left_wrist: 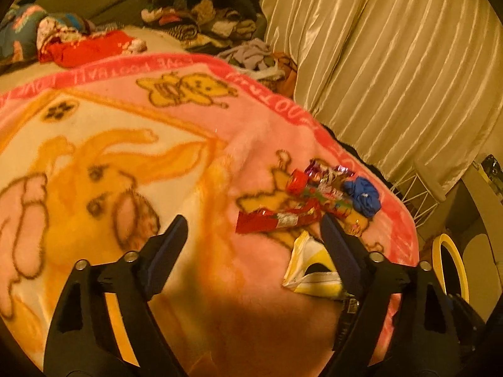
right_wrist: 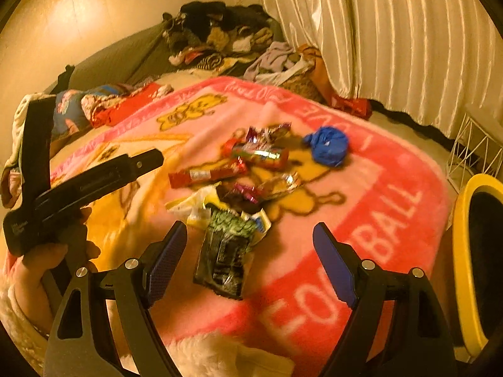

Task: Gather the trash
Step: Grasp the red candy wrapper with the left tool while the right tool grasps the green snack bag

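Trash lies on a pink cartoon blanket (right_wrist: 361,207): a long red wrapper (right_wrist: 207,172) (left_wrist: 273,220), shiny coloured wrappers (right_wrist: 261,150) (left_wrist: 320,185), a crumpled blue bag (right_wrist: 328,146) (left_wrist: 363,194), a yellow-white wrapper (right_wrist: 195,204) (left_wrist: 311,267) and a dark green packet (right_wrist: 224,251). My right gripper (right_wrist: 250,235) is open above the green packet. My left gripper (left_wrist: 254,229) is open and empty, left of the pile; it also shows in the right wrist view (right_wrist: 94,172).
A yellow-rimmed bin (right_wrist: 471,251) (left_wrist: 449,267) stands right of the bed. A white wire rack (right_wrist: 478,147) and cream curtains (right_wrist: 393,31) are behind it. Piles of clothes (right_wrist: 226,37) lie at the bed's far end.
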Demonstrator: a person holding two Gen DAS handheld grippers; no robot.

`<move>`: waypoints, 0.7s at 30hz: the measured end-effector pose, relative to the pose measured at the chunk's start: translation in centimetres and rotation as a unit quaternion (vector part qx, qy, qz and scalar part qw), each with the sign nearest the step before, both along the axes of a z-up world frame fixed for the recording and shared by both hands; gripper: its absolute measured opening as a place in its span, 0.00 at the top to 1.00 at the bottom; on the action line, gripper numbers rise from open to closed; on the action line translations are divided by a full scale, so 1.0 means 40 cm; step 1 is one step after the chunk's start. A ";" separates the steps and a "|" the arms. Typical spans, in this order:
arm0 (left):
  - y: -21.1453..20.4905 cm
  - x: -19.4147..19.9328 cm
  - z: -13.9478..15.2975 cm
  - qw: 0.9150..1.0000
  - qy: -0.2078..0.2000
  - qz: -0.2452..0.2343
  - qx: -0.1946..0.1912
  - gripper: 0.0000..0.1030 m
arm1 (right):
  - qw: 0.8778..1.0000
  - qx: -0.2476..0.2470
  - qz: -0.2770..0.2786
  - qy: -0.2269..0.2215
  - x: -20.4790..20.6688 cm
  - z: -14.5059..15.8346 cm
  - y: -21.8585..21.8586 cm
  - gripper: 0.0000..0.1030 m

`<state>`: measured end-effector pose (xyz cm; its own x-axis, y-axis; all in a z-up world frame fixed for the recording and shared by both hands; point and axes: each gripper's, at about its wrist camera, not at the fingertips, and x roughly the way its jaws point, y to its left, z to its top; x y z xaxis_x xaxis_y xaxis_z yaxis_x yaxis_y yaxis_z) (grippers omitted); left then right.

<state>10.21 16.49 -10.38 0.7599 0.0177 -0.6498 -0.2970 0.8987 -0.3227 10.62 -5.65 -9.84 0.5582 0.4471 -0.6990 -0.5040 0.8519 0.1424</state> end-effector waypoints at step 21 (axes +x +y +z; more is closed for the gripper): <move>0.032 0.105 -0.089 0.996 0.032 -0.010 -0.077 0.68 | 0.998 -0.016 0.021 0.056 0.015 -0.072 0.039 0.42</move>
